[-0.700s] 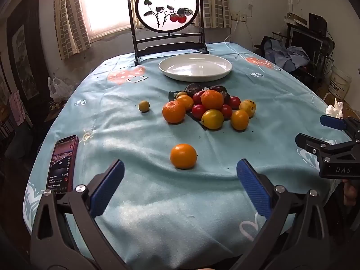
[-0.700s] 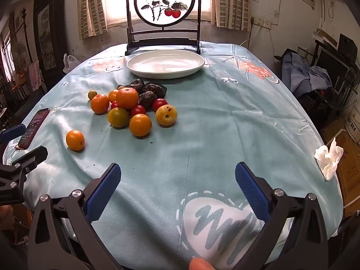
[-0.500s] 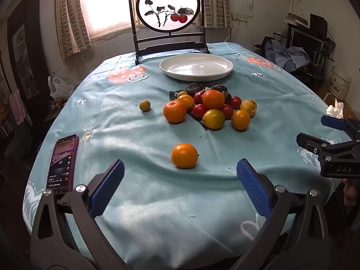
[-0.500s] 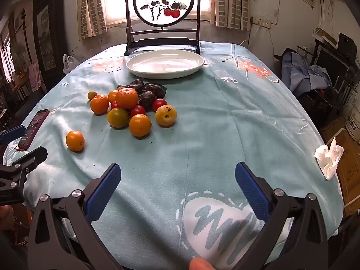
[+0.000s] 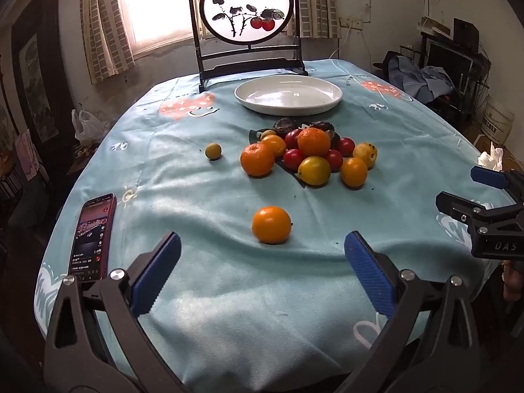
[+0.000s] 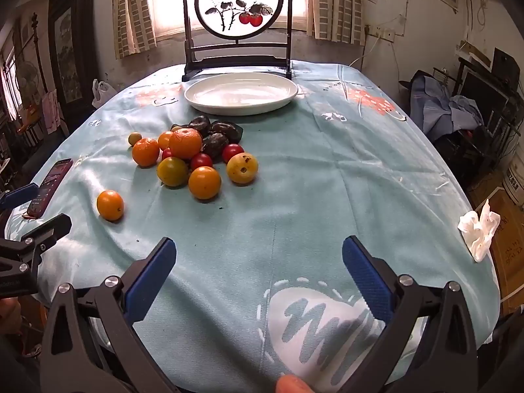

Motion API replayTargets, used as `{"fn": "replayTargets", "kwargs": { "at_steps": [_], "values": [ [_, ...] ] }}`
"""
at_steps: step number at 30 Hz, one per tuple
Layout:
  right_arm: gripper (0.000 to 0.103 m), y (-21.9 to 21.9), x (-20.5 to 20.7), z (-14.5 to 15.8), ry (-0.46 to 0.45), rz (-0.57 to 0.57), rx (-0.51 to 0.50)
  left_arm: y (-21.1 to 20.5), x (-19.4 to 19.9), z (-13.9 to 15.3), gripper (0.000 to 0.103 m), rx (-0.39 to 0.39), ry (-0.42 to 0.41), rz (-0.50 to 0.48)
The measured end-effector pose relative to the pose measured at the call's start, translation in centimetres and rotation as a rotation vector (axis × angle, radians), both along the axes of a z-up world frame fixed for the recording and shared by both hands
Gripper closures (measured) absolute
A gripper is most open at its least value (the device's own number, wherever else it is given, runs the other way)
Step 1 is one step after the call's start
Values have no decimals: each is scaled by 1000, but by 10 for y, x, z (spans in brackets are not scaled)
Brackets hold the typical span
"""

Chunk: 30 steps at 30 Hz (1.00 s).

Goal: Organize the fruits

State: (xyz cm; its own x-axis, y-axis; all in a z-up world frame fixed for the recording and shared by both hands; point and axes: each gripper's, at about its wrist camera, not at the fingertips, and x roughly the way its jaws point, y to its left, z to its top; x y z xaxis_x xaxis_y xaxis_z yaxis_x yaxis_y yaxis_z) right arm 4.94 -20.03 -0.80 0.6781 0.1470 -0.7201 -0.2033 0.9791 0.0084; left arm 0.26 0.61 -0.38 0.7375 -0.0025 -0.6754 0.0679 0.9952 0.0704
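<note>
Left gripper (image 5: 262,255) and right gripper (image 6: 258,255), jaws spread and empty, before lone orange (image 5: 271,224), fruit pile (image 5: 311,159) and white plate (image 5: 288,95)

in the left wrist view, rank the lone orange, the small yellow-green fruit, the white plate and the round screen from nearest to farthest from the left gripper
1. lone orange, straight ahead of the left gripper
2. small yellow-green fruit, left of the pile
3. white plate, beyond the pile
4. round screen, at the table's far edge

Bright daylight pours through the far window (image 5: 157,3), flanked by checked curtains (image 5: 104,29). A round painted screen (image 5: 247,6) stands at the table's far edge. Stained walls (image 6: 386,6); dark cluttered shelving (image 5: 458,52) at right, framed picture (image 5: 36,85) at left.
</note>
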Motion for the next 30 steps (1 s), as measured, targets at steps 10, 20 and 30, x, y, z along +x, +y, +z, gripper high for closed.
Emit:
{"fn": "replayTargets", "kwargs": {
  "at_steps": [10, 20, 30],
  "values": [
    [1, 1, 0, 1, 0, 0, -1, 0, -1, -1, 2, 4, 4, 4],
    [1, 1, 0, 0, -1, 6, 4, 2, -2, -1, 2, 9, 9, 4],
    [1, 0, 0, 0, -1, 5, 5, 0, -2, -2, 2, 12, 12, 3]
  ]
}}
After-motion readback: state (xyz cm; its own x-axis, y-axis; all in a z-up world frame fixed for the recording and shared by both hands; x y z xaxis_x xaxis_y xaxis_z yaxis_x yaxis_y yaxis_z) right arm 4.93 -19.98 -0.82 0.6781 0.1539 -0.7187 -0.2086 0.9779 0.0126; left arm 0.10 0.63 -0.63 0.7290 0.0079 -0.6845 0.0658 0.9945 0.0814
